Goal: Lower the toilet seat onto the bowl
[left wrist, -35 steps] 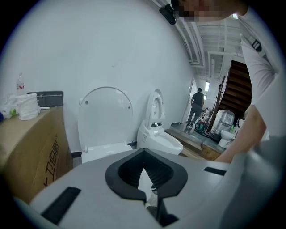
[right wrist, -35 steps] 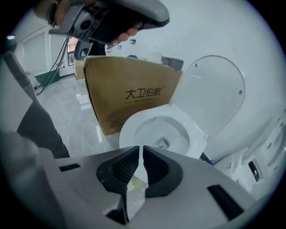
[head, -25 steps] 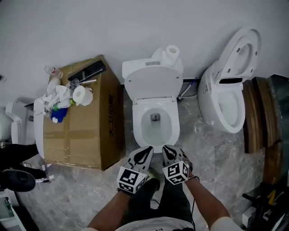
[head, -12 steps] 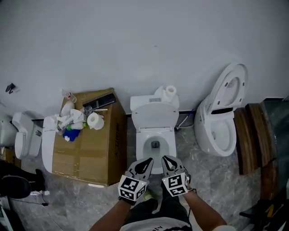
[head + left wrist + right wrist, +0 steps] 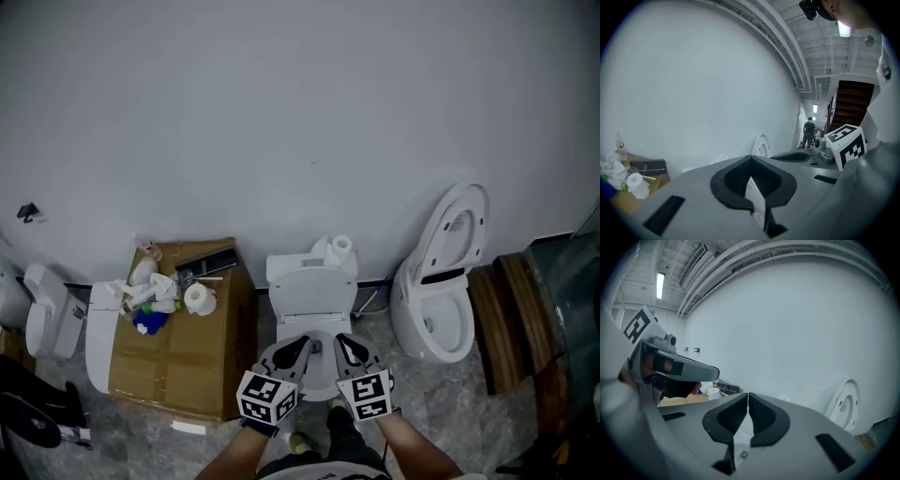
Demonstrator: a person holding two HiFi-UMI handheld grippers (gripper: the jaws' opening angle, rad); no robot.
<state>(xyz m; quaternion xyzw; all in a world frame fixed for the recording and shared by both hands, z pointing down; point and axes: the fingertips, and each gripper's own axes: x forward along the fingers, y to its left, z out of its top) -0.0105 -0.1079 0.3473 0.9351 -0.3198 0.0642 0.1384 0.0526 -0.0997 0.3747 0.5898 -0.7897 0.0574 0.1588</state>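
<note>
Hovering side by side over the front of the white ceramic toilet bowl [image 5: 323, 373], the left gripper [image 5: 306, 341] and the right gripper [image 5: 340, 338] both carry nothing. The left gripper view shows its dark ribbed jaws meeting at the tips with only air beyond them. The right gripper's jaws have just been closing and stand together with nothing between them. Neither claw touches any part of the toilet. Behind them the smooth white oval flap [image 5: 312, 294] stands raised, leaning back against the square white cistern [image 5: 286, 265], which carries a white paper roll [image 5: 341, 247]. The flap reads as one solid panel, and the grippers cover most of the bowl's rim, so whether a separate ring already lies on that rim cannot be told. Taking the raised flap as the seat, the lowering looks not yet begun: a gripper has to reach the flap's upper edge, tip it forward and bring it down until it rests flat on the bowl. The brown cardboard box [image 5: 183, 352] to the left and the second white toilet [image 5: 441, 281] to the right, its own lid up, seem to play no part.
</note>
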